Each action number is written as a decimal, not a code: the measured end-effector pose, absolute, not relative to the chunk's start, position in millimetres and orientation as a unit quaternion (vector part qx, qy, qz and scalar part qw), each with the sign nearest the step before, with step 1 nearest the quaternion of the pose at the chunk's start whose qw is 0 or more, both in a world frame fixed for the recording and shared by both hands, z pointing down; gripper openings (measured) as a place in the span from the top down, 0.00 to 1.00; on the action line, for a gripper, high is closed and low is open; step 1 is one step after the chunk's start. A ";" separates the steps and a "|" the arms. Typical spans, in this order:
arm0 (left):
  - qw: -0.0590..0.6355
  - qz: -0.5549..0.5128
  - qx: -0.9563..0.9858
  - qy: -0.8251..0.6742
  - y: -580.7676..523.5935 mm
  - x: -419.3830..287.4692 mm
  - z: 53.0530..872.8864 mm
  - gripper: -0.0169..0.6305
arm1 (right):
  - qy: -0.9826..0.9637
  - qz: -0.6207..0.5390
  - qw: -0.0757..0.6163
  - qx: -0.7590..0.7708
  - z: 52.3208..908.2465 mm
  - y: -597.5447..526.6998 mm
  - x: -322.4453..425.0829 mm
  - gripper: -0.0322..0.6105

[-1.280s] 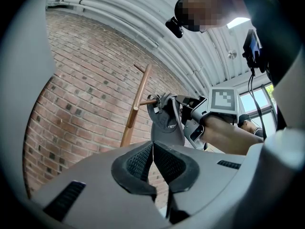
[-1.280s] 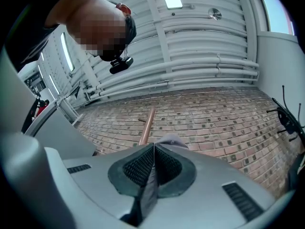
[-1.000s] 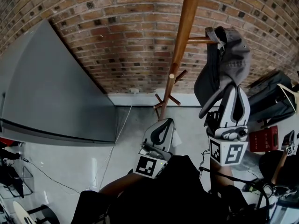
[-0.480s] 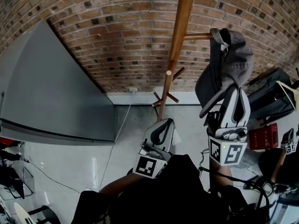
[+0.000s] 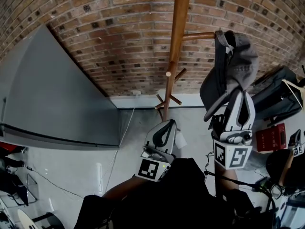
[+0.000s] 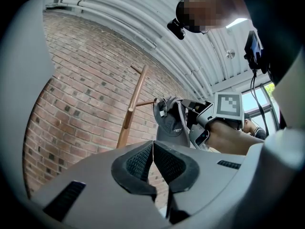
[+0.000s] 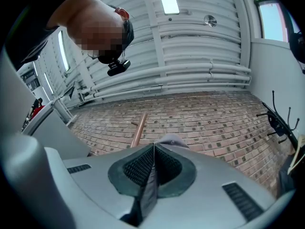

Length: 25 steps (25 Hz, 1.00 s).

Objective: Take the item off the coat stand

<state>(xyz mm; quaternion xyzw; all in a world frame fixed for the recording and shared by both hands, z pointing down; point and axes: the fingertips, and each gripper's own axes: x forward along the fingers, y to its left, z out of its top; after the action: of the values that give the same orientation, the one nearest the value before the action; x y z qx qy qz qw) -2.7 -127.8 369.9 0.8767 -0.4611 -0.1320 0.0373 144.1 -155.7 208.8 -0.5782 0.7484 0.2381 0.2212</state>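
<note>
A tall wooden coat stand (image 5: 177,37) rises in front of the brick wall. A grey cap (image 5: 236,66) hangs from the end of its right peg (image 5: 200,36). My right gripper (image 5: 238,93) reaches up from below and is shut on the cap's brim. In the right gripper view a strip of grey cloth (image 7: 150,190) is pinched between the pads, with the stand (image 7: 138,130) behind. My left gripper (image 5: 166,125) is held low near the stand's base, shut and empty. From the left gripper view, the closed tips (image 6: 153,144) point toward the cap (image 6: 169,123).
A large grey panel (image 5: 52,99) leans along the wall at the left. Dark bags (image 5: 279,97) and a red item (image 5: 270,137) crowd the right side. A thin cable (image 5: 121,132) runs down the pale floor. Lower pegs (image 5: 174,75) stick out of the stand.
The head view has shifted slightly, so the stand sits a little further left. The right gripper keeps its grip on the cap at the peg. The left gripper has stayed put.
</note>
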 end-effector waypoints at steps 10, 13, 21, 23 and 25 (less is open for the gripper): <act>0.037 -0.144 0.875 -0.461 -119.8 7.4 365.2 0.95 | 0.763 0.226 0.213 -0.567 220.3 -140.9 140.5 0.92; 0.037 -0.142 0.876 -0.460 -116.7 11.2 365.1 0.95 | 0.768 0.221 0.210 -0.564 224.1 -135.7 140.3 0.92; 0.036 -0.148 0.870 -0.469 -107.7 11.4 358.7 0.95 | 0.782 0.211 0.193 -0.554 235.7 -120.6 131.8 0.92; 0.045 -0.149 0.869 -0.470 -103.6 10.9 357.9 0.95 | 0.786 0.208 0.190 -0.551 239.5 -115.5 128.5 0.92; 0.048 -0.149 0.868 -0.472 -96.9 11.7 359.0 0.95 | 0.788 0.202 0.189 -0.550 244.5 -109.3 127.1 0.92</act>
<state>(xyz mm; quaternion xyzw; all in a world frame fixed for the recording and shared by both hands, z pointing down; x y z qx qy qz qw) 11.7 -96.9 359.0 0.8679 -0.4715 -0.1490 0.0475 127.1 -109.3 244.5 -0.5496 0.7884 0.2016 0.1889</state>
